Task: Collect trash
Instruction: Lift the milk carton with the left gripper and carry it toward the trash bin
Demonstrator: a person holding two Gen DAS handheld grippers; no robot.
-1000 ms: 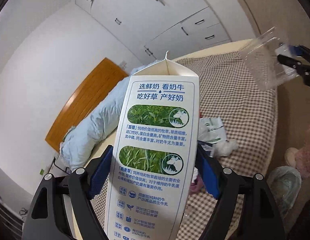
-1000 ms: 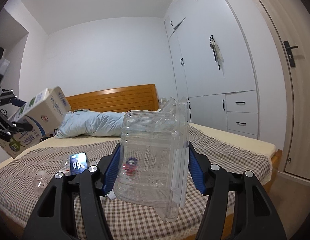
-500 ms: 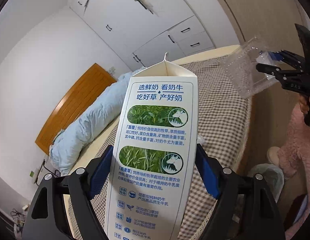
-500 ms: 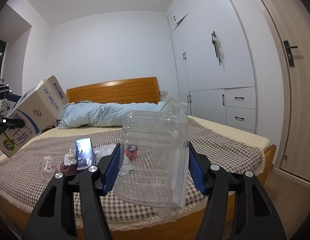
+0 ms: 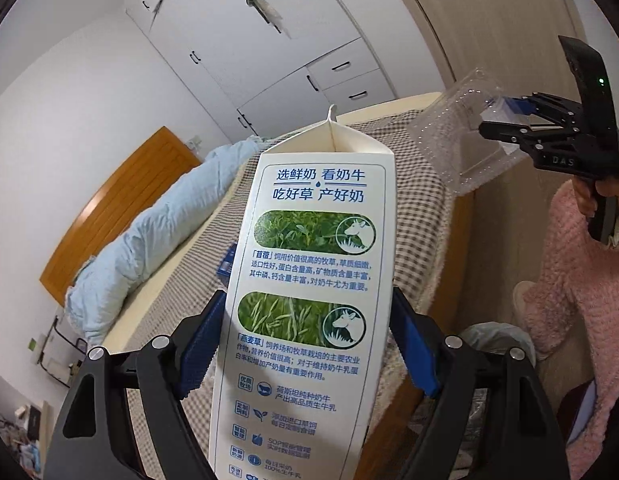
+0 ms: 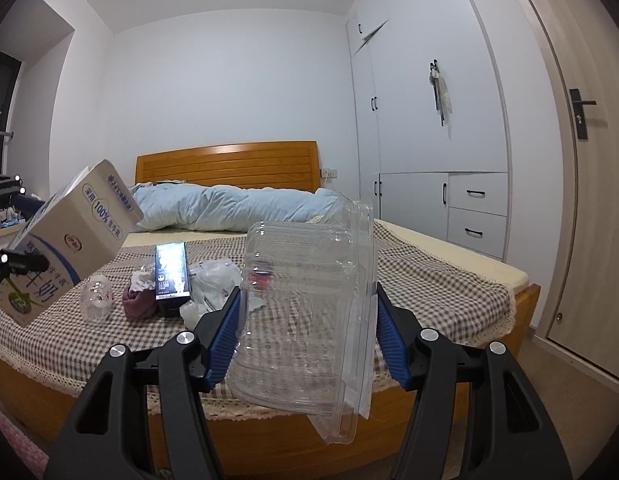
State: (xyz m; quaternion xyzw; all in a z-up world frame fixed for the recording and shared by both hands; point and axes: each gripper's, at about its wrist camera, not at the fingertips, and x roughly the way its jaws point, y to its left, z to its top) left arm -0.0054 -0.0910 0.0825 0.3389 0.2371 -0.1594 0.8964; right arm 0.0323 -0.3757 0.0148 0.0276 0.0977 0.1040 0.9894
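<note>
My left gripper (image 5: 307,344) is shut on a white milk carton (image 5: 309,300) with green pictures and blue print, held in the air off the bed's foot end. The carton also shows at the left of the right wrist view (image 6: 69,240). My right gripper (image 6: 307,332) is shut on a clear plastic clamshell box (image 6: 309,312), also held in the air; it shows at the upper right of the left wrist view (image 5: 461,140). More trash lies on the checked bedspread (image 6: 429,280): a dark box (image 6: 171,276), crumpled white wrappers (image 6: 213,280), a clear cup (image 6: 95,296), a maroon scrap (image 6: 139,304).
A bin lined with a pale bag (image 5: 497,340) stands on the floor by the bed's corner, below my left gripper. A blue duvet (image 6: 237,208) lies by the wooden headboard (image 6: 229,164). White wardrobes (image 6: 429,120) and a door (image 6: 581,160) are on the right.
Both grippers have pulled back from the bed with their loads. The bed's foot edge and wooden frame now show, and the trash on it looks farther off.
</note>
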